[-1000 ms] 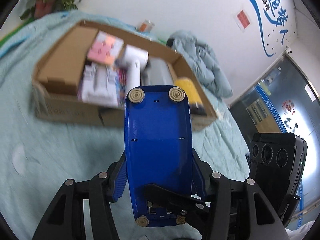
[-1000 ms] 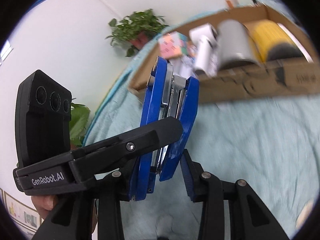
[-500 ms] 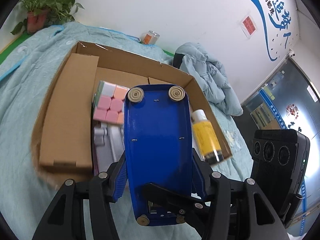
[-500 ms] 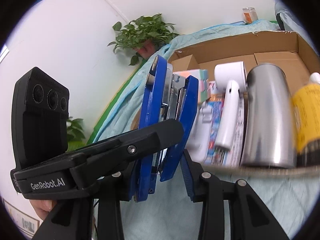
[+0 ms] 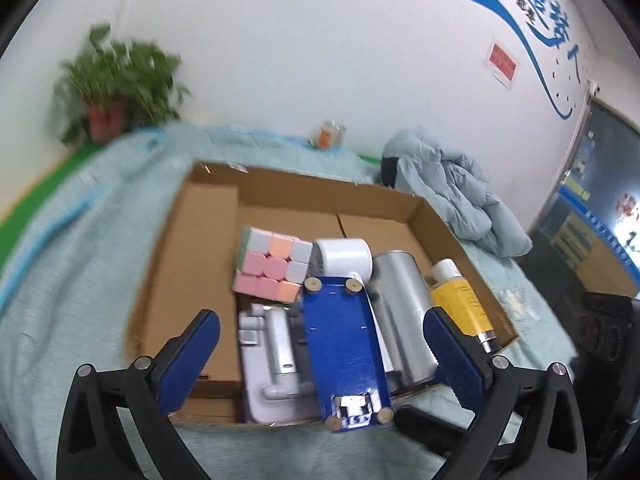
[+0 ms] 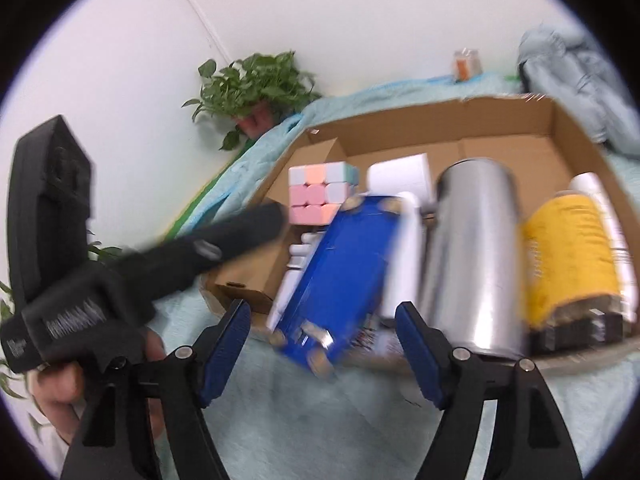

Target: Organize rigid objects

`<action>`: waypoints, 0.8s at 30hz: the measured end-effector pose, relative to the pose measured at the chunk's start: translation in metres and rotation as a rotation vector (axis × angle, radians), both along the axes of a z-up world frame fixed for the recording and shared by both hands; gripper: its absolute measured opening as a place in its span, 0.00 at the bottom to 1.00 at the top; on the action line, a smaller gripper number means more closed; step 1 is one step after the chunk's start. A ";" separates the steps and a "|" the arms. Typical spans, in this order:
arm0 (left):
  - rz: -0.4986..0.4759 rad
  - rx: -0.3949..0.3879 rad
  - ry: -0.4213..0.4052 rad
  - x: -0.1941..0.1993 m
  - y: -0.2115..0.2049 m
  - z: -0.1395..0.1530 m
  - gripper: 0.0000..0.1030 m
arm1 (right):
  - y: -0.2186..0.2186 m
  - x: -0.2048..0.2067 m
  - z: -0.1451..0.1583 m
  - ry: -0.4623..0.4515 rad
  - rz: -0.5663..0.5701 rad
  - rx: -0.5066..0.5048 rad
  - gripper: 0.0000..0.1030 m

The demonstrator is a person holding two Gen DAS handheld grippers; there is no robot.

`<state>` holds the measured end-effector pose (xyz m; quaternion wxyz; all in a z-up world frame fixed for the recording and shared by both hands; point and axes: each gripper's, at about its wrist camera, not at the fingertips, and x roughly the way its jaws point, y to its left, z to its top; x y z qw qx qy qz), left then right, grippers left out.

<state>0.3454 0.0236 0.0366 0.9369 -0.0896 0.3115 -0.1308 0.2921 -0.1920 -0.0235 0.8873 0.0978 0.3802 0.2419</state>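
Observation:
A blue stapler (image 5: 344,352) lies bottom-up in the cardboard box (image 5: 188,264), on other items at the near wall. It also shows in the right wrist view (image 6: 340,276), blurred, tilted over the box's (image 6: 440,120) near edge. My left gripper (image 5: 320,344) is open, its fingers apart on either side of the stapler and clear of it. My right gripper (image 6: 324,340) is open too, just short of the stapler. The left gripper's body (image 6: 120,280) shows at the left of the right wrist view.
The box holds a pastel puzzle cube (image 5: 272,268), a white device (image 5: 344,258), a silver can (image 5: 404,312), a yellow bottle (image 5: 460,304) and a grey packaged item (image 5: 272,372). A light blue cloth (image 5: 80,240) covers the surface. A jacket (image 5: 452,192), a plant (image 5: 116,88) and a jar (image 5: 330,134) stand behind.
Both grippers were shut on the stapler above the box. Both have opened, and the stapler has dropped onto the items in the box.

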 end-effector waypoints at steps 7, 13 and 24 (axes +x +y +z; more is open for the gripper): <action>0.051 0.071 -0.050 -0.045 -0.006 -0.006 0.99 | -0.016 -0.024 -0.004 -0.038 -0.025 -0.061 0.72; 0.072 0.120 -0.081 -0.090 -0.008 -0.019 0.99 | -0.026 -0.039 -0.014 -0.031 -0.031 -0.087 0.72; 0.084 0.118 -0.078 -0.138 -0.025 -0.031 0.24 | -0.041 -0.072 -0.019 -0.082 -0.091 -0.204 0.24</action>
